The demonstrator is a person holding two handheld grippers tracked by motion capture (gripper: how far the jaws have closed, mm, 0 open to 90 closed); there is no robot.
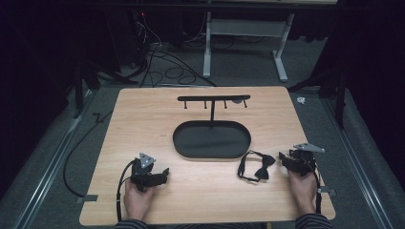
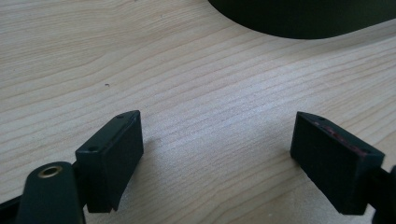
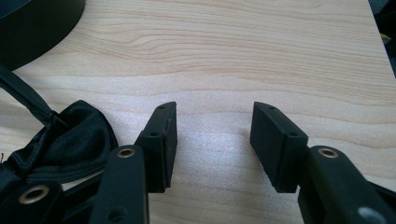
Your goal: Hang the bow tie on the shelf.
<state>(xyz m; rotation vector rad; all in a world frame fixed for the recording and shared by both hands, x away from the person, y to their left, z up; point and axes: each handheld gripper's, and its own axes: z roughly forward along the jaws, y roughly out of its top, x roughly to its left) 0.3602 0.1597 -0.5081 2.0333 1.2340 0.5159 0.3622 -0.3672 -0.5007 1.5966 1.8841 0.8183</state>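
A black bow tie (image 1: 257,166) with its strap lies on the wooden table (image 1: 143,114), in front of a black oval tray (image 1: 211,139) that carries a hook rack (image 1: 213,98) on a post. My right gripper (image 1: 284,159) rests just right of the bow tie, open with nothing between its jaws. In the right gripper view the bow tie (image 3: 65,140) lies left of the left jaw, beside the right gripper (image 3: 212,116). My left gripper (image 1: 165,174) rests near the table's front left, open and empty. The left gripper (image 2: 215,123) points at bare wood, with the tray (image 2: 303,18) beyond it.
Cables (image 1: 162,67) and a metal stand's legs (image 1: 243,47) lie on the grey floor beyond the table. A person's hands hold both grippers at the front edge. Bare wood (image 1: 191,191) stretches between the two grippers.
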